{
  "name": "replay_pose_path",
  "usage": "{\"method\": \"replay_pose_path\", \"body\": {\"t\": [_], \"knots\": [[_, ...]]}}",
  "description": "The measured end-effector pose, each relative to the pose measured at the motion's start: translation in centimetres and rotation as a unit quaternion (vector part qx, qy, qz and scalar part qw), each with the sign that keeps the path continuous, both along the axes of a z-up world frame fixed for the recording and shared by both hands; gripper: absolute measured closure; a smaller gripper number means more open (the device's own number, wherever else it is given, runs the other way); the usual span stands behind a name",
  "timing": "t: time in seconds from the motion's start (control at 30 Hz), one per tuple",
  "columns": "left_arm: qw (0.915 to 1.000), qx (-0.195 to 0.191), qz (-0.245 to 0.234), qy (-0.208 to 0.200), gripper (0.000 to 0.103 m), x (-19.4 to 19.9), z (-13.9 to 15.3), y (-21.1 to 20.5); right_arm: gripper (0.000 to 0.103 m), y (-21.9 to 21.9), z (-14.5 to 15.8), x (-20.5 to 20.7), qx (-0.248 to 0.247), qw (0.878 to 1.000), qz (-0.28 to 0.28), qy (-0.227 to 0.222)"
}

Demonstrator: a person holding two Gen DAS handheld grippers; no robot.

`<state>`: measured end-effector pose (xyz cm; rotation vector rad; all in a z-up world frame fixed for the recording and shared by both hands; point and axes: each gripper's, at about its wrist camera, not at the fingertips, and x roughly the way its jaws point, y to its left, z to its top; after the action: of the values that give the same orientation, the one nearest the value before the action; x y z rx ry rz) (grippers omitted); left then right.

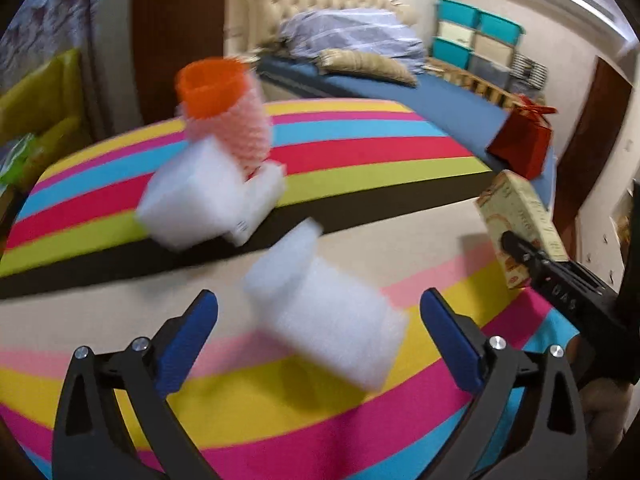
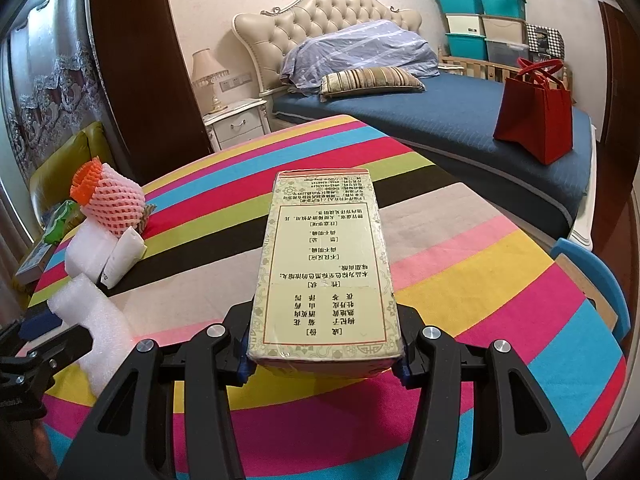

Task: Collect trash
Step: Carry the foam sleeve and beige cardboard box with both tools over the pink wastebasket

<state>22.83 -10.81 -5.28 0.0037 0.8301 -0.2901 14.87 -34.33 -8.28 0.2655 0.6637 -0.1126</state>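
Left tool [image 1: 318, 332] stood released around white foam block [image 1: 324, 316]; light, squashy, grip flat sides. Right tool [image 2: 320, 364] clamped cream printed carton [image 2: 324, 268].

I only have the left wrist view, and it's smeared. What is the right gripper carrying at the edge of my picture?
Observer: The right gripper is shut on a cream box, with its printed text facing up.
Operator: Anything off to the right of it?
Observer: A blue chair stands at the right edge of the striped table.
Operator: And in the far left corner?
Observer: A lamp stands on a white bedside cabinet beside the bed.
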Motion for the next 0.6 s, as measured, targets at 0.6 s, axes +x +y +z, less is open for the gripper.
{"method": "replay_pose_path", "body": {"t": [0.6], "knots": [[0.9895, -0.006, 0.131, 0.061, 0.038, 0.5, -0.8, -0.9, 0.053, -0.1, -0.1, -0.3, 0.011, 1.0, 0.0, 0.0]]}}
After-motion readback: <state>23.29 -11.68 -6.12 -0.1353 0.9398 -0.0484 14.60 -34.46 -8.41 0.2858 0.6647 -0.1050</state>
